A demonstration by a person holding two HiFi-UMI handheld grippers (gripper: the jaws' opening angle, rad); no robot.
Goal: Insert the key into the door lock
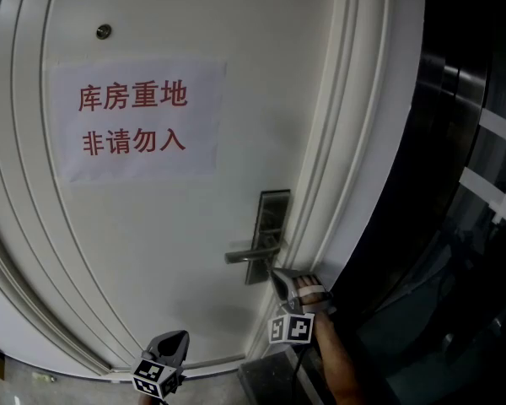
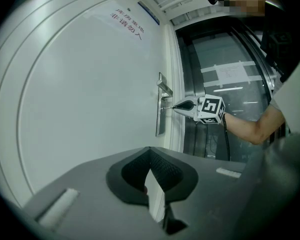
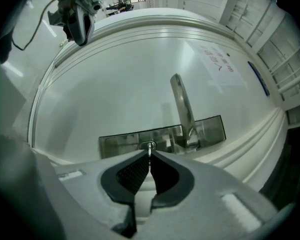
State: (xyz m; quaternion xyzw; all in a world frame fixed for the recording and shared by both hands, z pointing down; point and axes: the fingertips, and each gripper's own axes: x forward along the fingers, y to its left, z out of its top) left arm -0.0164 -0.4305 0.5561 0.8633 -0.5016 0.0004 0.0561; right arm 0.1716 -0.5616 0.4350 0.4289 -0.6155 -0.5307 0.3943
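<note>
The left tool [image 1: 172, 340] hangs well below and left of the lock plate [image 1: 271, 219], jaws together on nothing. The right tool [image 3: 149, 156] clamps the key [image 3: 149, 148], whose tip meets that plate just below the handle [image 1: 251, 253].

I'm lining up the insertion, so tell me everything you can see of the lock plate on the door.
The lock plate is a tall, narrow rectangle of silvery, brushed-looking metal, fixed flat on the white door near its edge. A lever handle juts from it, roughly level. Below the lever is its keyhole, where the thin key pinched in the shut right gripper reaches it.
</note>
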